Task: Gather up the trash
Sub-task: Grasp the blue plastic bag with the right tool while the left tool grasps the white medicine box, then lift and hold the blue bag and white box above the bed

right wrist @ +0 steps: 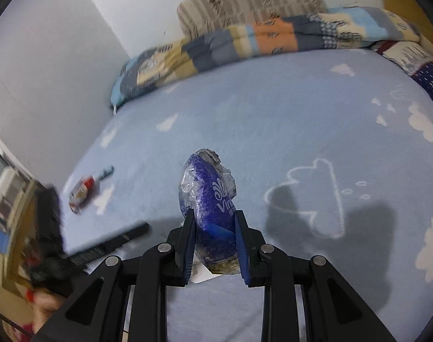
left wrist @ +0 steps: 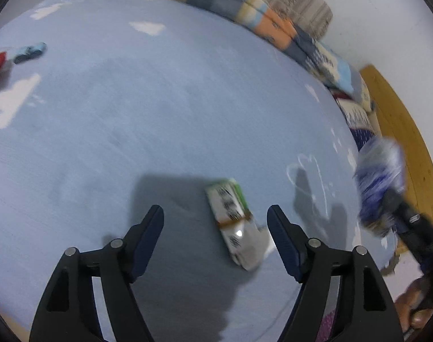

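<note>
A white packet with a green edge (left wrist: 235,222) lies on the light blue bed sheet (left wrist: 159,114), between the fingers of my left gripper (left wrist: 215,216). That gripper is open and its pads stand clear of the packet. My right gripper (right wrist: 214,213) is shut on a crumpled blue plastic wrapper (right wrist: 208,188) and holds it above the sheet (right wrist: 273,114). In the left wrist view the same blue wrapper (left wrist: 379,176) shows blurred at the right. A red and white wrapper (right wrist: 81,191) and a small blue piece (right wrist: 105,172) lie on the far left of the bed.
A folded patchwork quilt (right wrist: 245,40) and a striped pillow (right wrist: 250,2) lie along the far side of the bed against the white wall (right wrist: 45,57). A wooden bed frame (left wrist: 401,131) runs along the right edge. A hand (left wrist: 413,305) shows at the lower right.
</note>
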The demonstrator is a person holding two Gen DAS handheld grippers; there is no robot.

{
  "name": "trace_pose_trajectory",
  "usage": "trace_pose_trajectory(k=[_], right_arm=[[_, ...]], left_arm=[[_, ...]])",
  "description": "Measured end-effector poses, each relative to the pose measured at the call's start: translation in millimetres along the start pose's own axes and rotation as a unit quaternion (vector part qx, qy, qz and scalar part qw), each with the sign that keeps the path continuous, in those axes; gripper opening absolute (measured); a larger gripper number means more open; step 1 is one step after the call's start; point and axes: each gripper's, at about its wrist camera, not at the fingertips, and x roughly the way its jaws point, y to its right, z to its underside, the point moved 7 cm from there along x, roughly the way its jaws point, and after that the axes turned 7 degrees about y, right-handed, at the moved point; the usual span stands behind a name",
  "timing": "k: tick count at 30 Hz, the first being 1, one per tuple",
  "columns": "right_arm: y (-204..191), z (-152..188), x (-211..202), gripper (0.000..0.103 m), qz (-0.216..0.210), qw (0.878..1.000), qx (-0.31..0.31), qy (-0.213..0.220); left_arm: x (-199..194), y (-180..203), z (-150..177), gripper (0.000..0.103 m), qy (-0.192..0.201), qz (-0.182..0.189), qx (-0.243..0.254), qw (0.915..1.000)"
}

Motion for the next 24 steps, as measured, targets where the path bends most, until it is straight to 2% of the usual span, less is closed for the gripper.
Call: trace_pose_trajectory(k=[3,8,11,13,14,17,21,24], right_arm=[[-3.2,-3.9,-16.6,0.027,-0.003,1.0,0.012,0.02],[-10.2,1.2,-31.5,0.027,-0.008,0.999,0.03,0.035],[-7.0,6.8,-41.6,0.027,-0.008,0.998,0.049,0.044],[-2.4,11.0,-46.8,0.027,-0.001,0.997,0.06,0.05],[0.8,12.6,-48.5,0.027,0.003,0.996,0.065,0.053],[7.4,13.9,-48.3,0.027,0.013,0.996,0.073,0.055],[12.1,12.0,-47.3,0.027,0.034,0.996,0.053,0.065],[13.6,11.4,-46.3,0.027,0.045,0.996,0.044,0.069]], left_arm=[[14.9,16.2,14.2,0.074,-0.022,0.002,0.014,0.9997],[43.1,19.9,23.9,0.074,-0.03,-0.05,0.025,0.998],[53.0,28.9,27.8,0.074,-0.018,-0.079,0.07,0.9943],[56.6,32.4,28.9,0.059,-0.006,-0.107,0.113,0.9878],[57.4,33.8,29.3,0.047,0.0,-0.12,0.131,0.9841],[50.3,30.4,24.2,0.038,0.01,-0.111,0.12,0.9866],[26.0,33.2,11.8,0.038,0.032,-0.078,0.115,0.9897],[4.9,41.7,1.8,0.038,0.062,-0.074,0.137,0.9859]])
